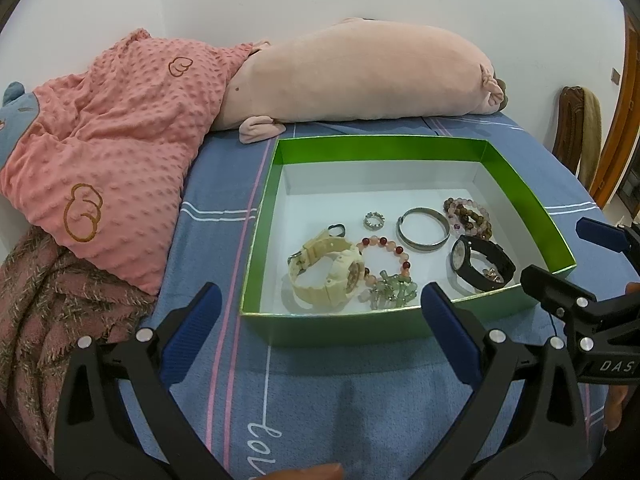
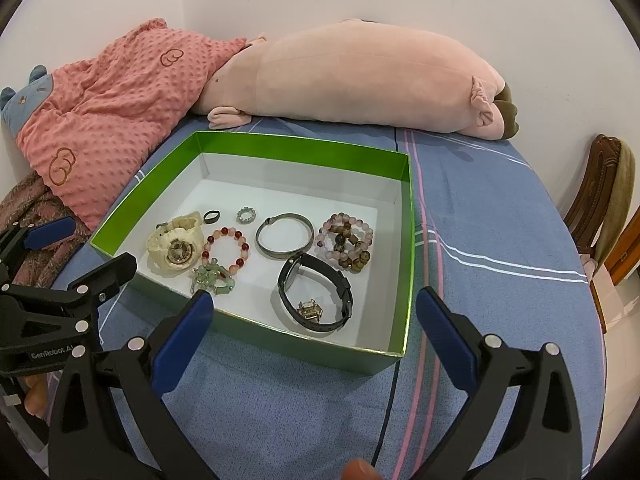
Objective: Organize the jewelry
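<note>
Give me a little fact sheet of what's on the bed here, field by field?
Surface: blue striped bedsheet
Container: open green cardboard box with white floor
Watches: cream plastic watch; black strap watch
Bracelets: silver metal bangle; red-and-pink beaded bracelet
Left gripper: open, empty
Right gripper: open, empty
Behind: long pink plush pillow

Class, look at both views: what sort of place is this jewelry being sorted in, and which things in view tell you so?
Most likely a bedroom: the green box sits on a bed sheet, with a long plush pillow and a pink blanket against the wall.
</note>
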`<state>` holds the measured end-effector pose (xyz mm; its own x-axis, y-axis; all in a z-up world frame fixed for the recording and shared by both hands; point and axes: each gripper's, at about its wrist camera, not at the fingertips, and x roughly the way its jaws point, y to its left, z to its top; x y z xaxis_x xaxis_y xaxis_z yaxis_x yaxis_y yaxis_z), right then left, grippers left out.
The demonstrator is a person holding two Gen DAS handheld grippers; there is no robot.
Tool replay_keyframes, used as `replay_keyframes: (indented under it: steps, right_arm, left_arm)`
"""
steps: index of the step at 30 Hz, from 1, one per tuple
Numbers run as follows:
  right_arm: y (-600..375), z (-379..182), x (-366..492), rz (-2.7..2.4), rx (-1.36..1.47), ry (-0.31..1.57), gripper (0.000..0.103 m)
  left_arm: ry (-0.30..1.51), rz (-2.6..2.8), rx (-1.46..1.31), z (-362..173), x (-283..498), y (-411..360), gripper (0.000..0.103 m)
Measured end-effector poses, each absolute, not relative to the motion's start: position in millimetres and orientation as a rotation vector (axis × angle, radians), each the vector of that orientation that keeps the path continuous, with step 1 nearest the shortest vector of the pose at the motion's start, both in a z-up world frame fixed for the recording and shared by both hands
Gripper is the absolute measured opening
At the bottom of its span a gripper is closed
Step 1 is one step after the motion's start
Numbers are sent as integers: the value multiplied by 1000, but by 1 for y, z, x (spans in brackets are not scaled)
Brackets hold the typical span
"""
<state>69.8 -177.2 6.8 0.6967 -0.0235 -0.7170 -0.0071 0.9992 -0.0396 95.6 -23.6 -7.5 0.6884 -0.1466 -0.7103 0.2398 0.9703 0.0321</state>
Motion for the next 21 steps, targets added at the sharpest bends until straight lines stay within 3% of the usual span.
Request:
replay_keyframes:
  steps: [21]
  right_arm:
    - [-178, 7, 71, -8, -41, 803, 101]
  left_arm:
    - [794, -221, 128, -12, 96, -24, 101]
